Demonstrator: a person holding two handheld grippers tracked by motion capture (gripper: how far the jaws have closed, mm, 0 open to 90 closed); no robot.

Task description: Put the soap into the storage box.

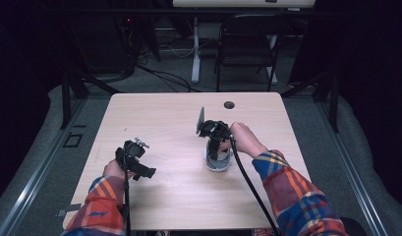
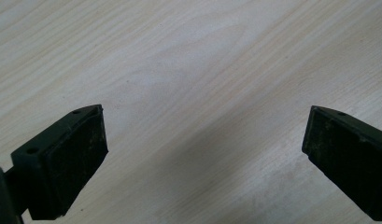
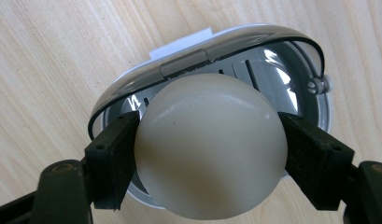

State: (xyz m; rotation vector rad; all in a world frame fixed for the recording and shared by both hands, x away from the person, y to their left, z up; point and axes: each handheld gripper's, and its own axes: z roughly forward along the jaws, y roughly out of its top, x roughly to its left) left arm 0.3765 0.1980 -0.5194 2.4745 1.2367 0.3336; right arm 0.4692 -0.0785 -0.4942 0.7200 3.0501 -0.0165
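- A pale egg (image 3: 209, 149) sits clamped between both jaws of the right gripper (image 3: 209, 154), just above a grey egg slicer (image 3: 300, 51), perhaps touching it.
- The slicer lies on the wooden table (image 1: 159, 113).
- The left gripper (image 2: 205, 140) hangs spread wide over bare wood, well apart.

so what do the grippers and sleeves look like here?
Both are black handheld units. The left gripper has a small silver fitting on top; its blunt, wedge-shaped jaws carry scuffed flat pads and small screw holes. The right gripper bears a grey three-cornered plate. A black cable trails from each. The long plaid sleeves are red, blue and yellow.
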